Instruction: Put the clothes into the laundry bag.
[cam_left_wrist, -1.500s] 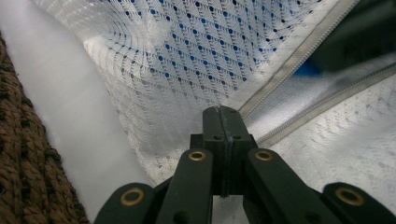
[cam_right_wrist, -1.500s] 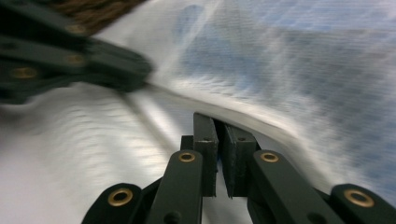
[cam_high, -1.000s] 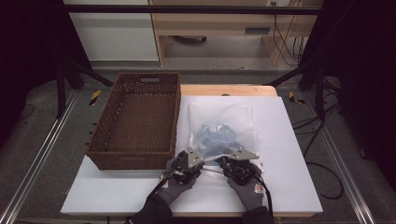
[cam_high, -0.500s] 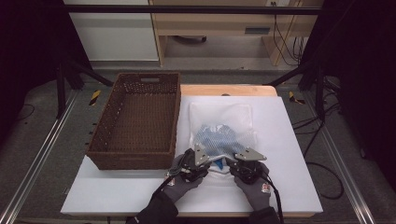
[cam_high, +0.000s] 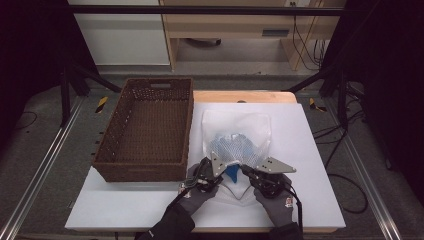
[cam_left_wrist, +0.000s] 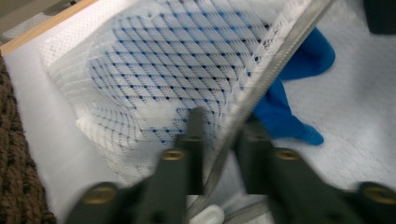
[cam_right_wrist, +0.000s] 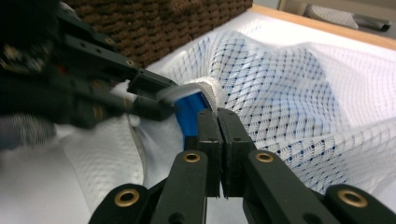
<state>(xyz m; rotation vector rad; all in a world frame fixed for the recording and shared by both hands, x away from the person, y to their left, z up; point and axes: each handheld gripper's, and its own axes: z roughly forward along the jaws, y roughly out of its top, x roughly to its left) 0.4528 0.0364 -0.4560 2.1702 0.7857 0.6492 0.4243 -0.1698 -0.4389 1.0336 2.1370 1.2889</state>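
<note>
White table (cam_high: 310, 200) bears empty basket (cam_high: 145, 125); mesh bag (cam_high: 237, 135) holds blue cloth (cam_high: 232, 173).

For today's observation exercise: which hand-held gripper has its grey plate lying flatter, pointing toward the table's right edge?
The right hand-held gripper: its plate lies flat and points right, while the left hand-held gripper has its plate standing upright.

White table (cam_high: 310, 200) bears wicker basket (cam_high: 145, 130), mesh bag (cam_high: 235, 132).

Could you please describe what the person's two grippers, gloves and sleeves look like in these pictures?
Both grippers, left and right, are black, with flat black fingers on linkage arms joined by brass-coloured rivets. Each carries a grey three-cornered plate on top, and a black cable trails from the right one. The person wears dark grey knit gloves and dark sleeves.
</note>
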